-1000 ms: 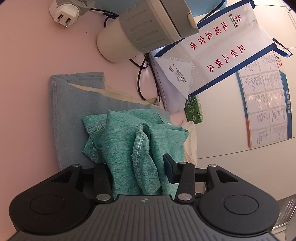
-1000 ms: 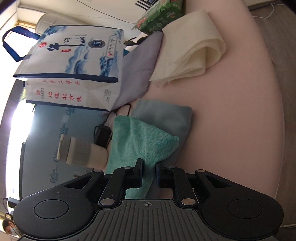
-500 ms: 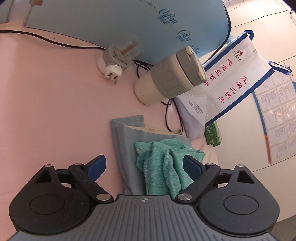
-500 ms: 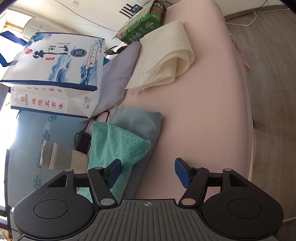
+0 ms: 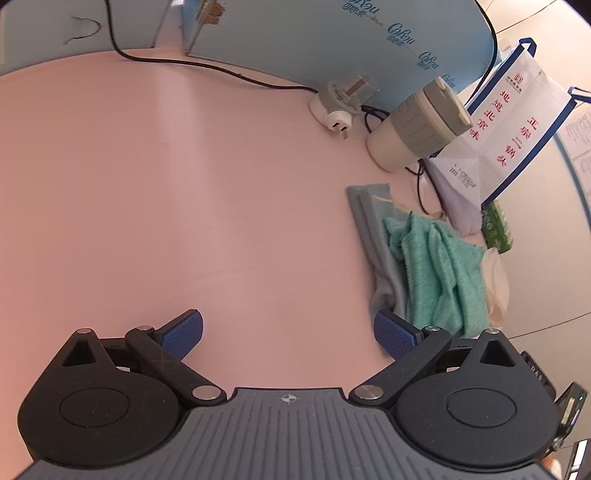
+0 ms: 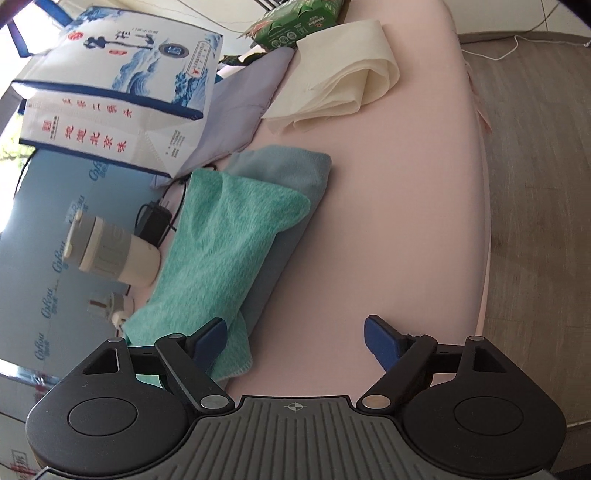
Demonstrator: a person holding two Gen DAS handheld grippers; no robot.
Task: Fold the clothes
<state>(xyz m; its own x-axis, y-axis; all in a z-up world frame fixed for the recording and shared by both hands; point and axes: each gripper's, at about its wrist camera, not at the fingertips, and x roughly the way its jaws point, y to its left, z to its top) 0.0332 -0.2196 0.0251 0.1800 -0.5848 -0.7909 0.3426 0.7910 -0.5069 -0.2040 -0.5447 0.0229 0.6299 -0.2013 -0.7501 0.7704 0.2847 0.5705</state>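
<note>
A folded green knit garment [image 6: 229,243] lies on top of a folded grey-blue cloth [image 6: 291,173] on the pink table [image 6: 388,206]. In the left wrist view the green garment [image 5: 439,266] is at the right, rumpled along its near side, on the grey-blue cloth [image 5: 373,229]. My left gripper [image 5: 288,334] hovers over bare pink surface to the garment's left, its jaws still opening with nothing between them. My right gripper [image 6: 295,338] is just off the garment's near end, jaws opening and empty; its left fingertip [image 6: 210,334] overlaps the green hem in the picture.
A cream folded cloth [image 6: 343,85] and a lilac one [image 6: 251,96] lie farther back. A printed bag [image 6: 118,85], a green carton [image 6: 295,22], a cream tumbler [image 6: 110,254], a plug adapter [image 5: 340,107], a black charger [image 6: 153,221] and a blue board [image 5: 332,40] line the back. The table edge [image 6: 484,206] drops to wooden floor.
Both grippers let go of the green garment and spread wide. The left one drew back and swung left over bare table; the right one pulled back a little.
</note>
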